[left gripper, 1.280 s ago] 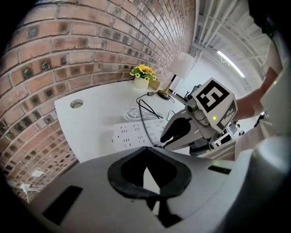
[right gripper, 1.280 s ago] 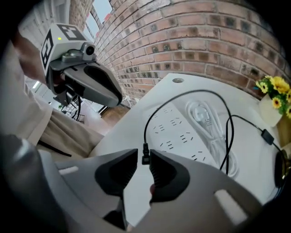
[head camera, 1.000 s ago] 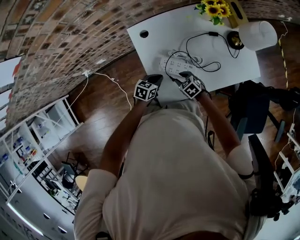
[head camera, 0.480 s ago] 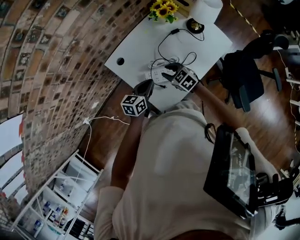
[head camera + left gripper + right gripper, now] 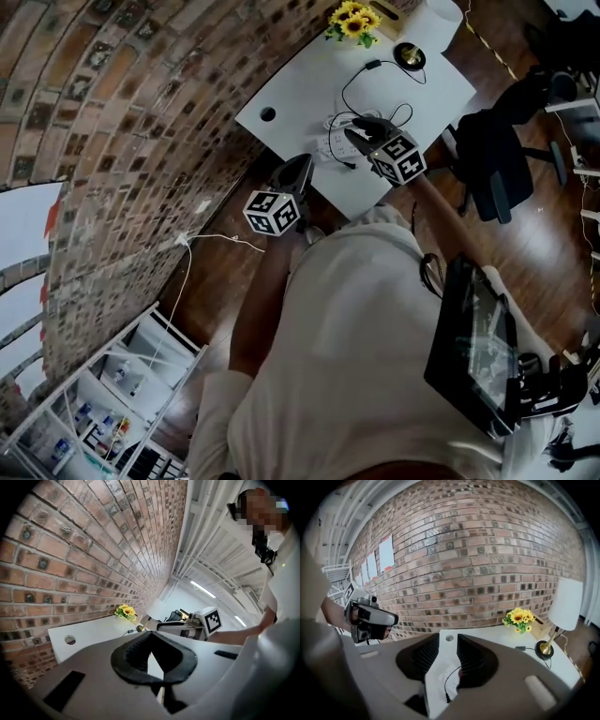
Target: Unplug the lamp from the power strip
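In the head view, one white counter carries one white-shaded lamp at its 1 o'clock corner. Of the two raised tools, the left hand-held gripper is closed and empty at the counter's 7 o'clock edge. The right hand-held gripper has jaws apart that have just been closing on nothing. It hangs above one power strip mid-counter, with one sunflower bunch at the strip's 12 o'clock and one black cord.
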Demonstrator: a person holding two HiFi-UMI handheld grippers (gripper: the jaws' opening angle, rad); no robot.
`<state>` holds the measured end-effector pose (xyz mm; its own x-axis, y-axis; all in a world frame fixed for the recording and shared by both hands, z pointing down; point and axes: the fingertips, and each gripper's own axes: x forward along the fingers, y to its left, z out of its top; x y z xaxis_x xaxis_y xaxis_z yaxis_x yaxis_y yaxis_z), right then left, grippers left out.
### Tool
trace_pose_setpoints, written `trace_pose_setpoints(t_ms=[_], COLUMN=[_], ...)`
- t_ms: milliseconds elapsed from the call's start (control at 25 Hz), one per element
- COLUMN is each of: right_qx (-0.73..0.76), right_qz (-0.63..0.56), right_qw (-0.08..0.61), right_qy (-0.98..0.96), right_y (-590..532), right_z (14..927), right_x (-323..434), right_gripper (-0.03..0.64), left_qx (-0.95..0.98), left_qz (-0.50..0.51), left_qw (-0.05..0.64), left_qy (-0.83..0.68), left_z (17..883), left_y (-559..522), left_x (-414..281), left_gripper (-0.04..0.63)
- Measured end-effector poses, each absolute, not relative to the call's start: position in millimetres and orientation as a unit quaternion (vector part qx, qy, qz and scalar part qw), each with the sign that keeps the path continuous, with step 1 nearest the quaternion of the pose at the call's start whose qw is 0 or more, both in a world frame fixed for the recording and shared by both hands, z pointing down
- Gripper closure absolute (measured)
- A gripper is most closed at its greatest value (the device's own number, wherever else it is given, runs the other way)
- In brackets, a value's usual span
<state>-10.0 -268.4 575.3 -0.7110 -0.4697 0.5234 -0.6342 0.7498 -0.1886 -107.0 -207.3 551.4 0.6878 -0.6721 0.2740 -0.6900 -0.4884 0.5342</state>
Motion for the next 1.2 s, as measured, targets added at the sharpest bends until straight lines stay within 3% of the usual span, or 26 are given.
trace_pose_setpoints(t_ms=[400, 680, 1200], right_qx=[0.364, 0.398, 0.434], right_qz=[0.228, 0.177, 0.228], right_qw=[0.168, 0.189, 0.134], right_qy=[-0.887, -0.88, -0.861], right_y=[-220.7, -174.2, -114.0], right_z=[566.3, 560.3, 559.6], right_x=[-13.1, -22.8, -21.1], right_gripper=[0.522, 0.556, 0.617], left_qx=[0.859, 0.85, 0.862], left_qz=[-0.013, -0.034, -0.008], left_qw=[0.321, 0.334, 0.339], left_qy=[-0.398, -0.406, -0.377], left_z=[543.0, 543.1, 567.4], left_y=[-142.3, -87.0, -18.4], left_x=[-156.2, -186.4, -186.7], left_gripper=[0.594, 0.594, 0.594])
